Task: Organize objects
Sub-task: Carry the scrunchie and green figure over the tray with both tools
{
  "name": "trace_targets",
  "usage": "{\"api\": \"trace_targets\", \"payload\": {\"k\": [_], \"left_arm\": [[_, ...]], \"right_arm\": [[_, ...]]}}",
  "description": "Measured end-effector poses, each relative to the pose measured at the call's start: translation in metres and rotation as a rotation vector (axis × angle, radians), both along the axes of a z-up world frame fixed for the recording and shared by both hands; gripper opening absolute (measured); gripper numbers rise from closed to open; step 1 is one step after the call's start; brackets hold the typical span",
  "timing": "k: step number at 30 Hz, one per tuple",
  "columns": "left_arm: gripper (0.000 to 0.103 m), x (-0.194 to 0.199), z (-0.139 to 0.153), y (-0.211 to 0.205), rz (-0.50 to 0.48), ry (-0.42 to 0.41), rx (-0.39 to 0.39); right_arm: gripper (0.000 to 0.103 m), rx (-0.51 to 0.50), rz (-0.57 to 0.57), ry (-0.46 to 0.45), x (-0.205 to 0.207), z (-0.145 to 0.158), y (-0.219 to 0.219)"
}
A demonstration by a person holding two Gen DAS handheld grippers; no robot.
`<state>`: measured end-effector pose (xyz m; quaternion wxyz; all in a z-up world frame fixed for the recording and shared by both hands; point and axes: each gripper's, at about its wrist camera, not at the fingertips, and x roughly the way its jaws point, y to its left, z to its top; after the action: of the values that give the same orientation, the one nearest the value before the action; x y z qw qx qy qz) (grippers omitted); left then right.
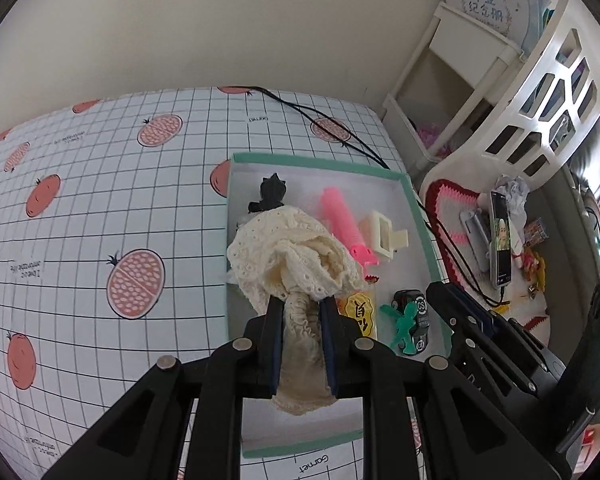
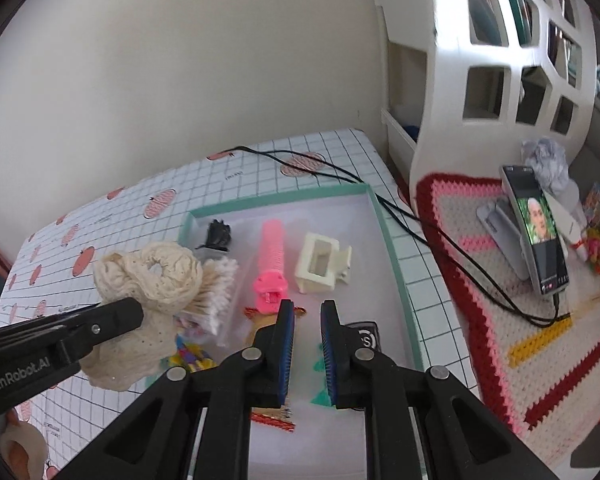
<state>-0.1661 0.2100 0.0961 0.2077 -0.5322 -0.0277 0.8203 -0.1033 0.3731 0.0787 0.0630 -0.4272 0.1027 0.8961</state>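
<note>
Left gripper (image 1: 300, 312) raised over green-rimmed tray (image 1: 416, 208), jaws clamped on cream lace scrunchie (image 1: 288, 256); right gripper (image 2: 307, 320) hovering alongside, jaws narrowly parted, empty.

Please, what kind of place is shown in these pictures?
Probably a room in a home, not a workshop. A fruit-print grid table cover, a crocheted mat with a phone on a stand, and a white cut-out shelf against the wall suggest it.
</note>
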Motion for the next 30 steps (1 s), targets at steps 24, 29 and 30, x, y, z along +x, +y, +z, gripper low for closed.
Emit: {"api": "trace_targets", "payload": {"k": [24,29,30], "left_arm": [[0.019,-0.015,-0.02,0.024,-0.025,0.057,0.045],[0.019,-0.022,-0.037,0.03,-0.021,0.022,0.041],[0.019,-0.022,-0.038,0.03,-0.02,0.019,0.042]], "right_arm": [[0.015,-0.028,-0.008,-0.018,-0.012,-0.02,0.002],[0.015,-0.028,-0.002,-0.027,-0.015,-0.025,0.0],[0.015,-0.028,-0.001,-0.029,-0.016,-0.026,-0.001]]}}
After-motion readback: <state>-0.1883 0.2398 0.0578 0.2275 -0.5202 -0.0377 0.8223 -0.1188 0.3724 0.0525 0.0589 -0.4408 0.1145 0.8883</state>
